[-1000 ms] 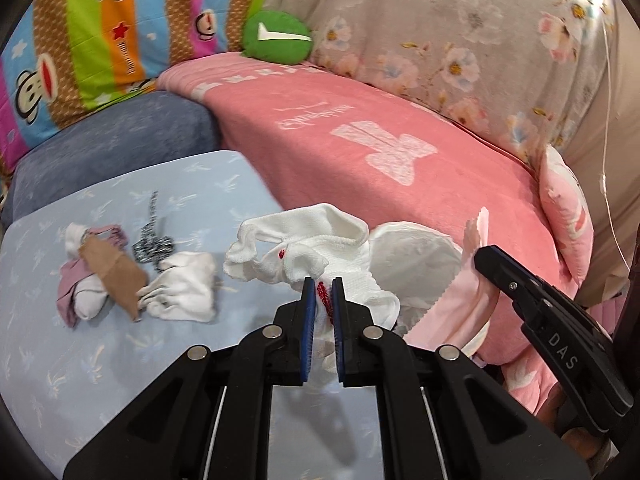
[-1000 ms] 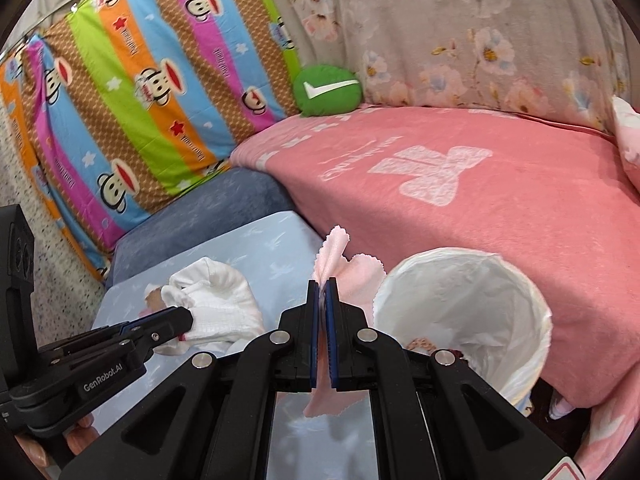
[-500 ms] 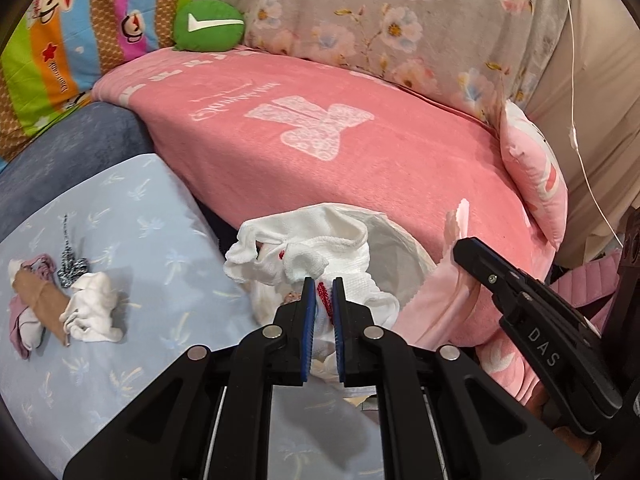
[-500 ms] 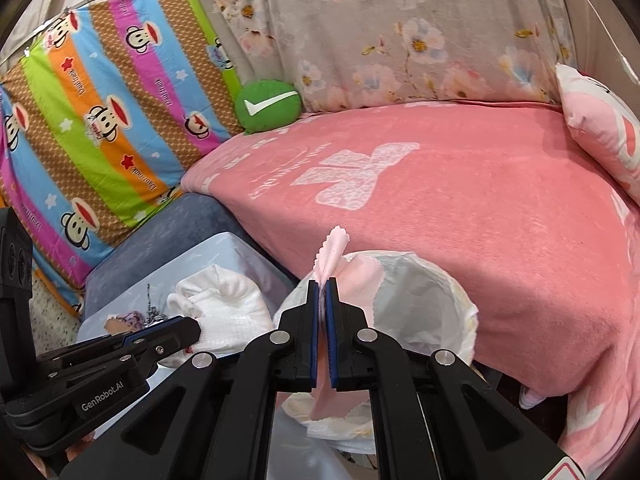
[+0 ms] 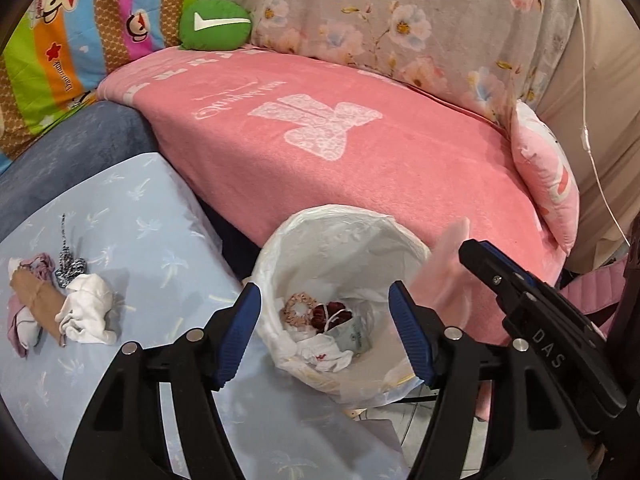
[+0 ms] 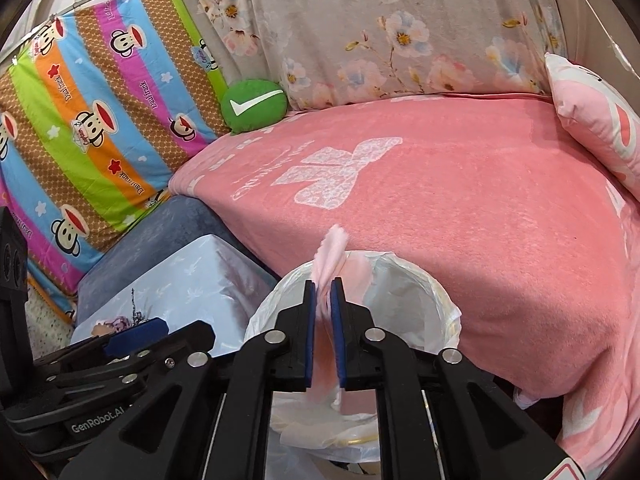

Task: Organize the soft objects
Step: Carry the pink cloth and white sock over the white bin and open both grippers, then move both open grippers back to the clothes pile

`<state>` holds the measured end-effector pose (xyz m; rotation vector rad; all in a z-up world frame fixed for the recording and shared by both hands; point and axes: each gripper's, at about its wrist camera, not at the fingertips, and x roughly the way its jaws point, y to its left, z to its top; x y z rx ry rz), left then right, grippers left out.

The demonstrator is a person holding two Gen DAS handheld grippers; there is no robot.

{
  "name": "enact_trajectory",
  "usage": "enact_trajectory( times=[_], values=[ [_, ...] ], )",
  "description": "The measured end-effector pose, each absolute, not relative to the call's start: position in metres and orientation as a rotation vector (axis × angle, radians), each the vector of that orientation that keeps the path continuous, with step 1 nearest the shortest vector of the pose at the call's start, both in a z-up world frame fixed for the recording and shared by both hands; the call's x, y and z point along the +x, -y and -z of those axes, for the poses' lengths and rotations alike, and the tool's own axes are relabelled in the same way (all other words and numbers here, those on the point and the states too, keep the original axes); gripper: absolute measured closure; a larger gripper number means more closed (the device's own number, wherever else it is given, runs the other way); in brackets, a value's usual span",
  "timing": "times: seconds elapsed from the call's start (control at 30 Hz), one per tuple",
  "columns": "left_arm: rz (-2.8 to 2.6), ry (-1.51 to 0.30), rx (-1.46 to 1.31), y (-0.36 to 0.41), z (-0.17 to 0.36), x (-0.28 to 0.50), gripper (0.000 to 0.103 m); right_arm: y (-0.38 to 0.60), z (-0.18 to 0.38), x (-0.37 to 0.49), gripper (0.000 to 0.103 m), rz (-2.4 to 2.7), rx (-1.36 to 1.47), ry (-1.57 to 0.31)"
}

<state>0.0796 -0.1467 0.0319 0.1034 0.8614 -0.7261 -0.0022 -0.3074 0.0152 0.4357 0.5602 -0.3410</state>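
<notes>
Since the earlier frames, the white sock has been released from the left hand-held gripper [image 5: 324, 336] and is now seen lying inside the lined bin [image 5: 340, 236], and both hand-held grippers have been carried from the tabletop side to a place over the bin. A pink blanket [image 5: 360, 152] is spread over the bed behind the bin, with a green cushion [image 5: 214, 22] at its far corner. The pale blue tabletop [image 5: 152, 232] is seen to the left, where a small pile of socks [image 5: 86, 314] is left. In the bin, the white sock [image 5: 326, 356] is bunched beside a beige scrunchie [image 5: 298, 310] and a dark red scrunchie [image 5: 334, 314]. The left jaws are opening wide, with nothing between them. The right hand-held gripper [image 6: 324, 320] is opening too; a blurred pink cloth [image 6: 334, 252] is seen between its jaws above the bin, and whether the pads are pressed on it cannot be told
</notes>
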Motion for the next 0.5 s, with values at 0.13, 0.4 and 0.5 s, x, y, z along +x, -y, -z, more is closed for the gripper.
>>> enact_trajectory(
  times=[0.13, 0.4, 0.5],
  values=[
    [0.684, -0.863, 0.095, 0.135, -0.028, 0.085, 0.040, 0.299, -0.015, 0.001, 0.078, 0.328, 0.437, -0.566],
    [0.634, -0.889, 0.054, 0.113, -0.022, 0.095, 0.040, 0.281, -0.013, 0.010, 0.072, 0.297, 0.416, -0.592],
    [0.622, -0.891, 0.038, 0.104, -0.021, 0.098, 0.040, 0.273, -0.013, 0.014, 0.070, 0.287, 0.410, -0.598]
  ],
)
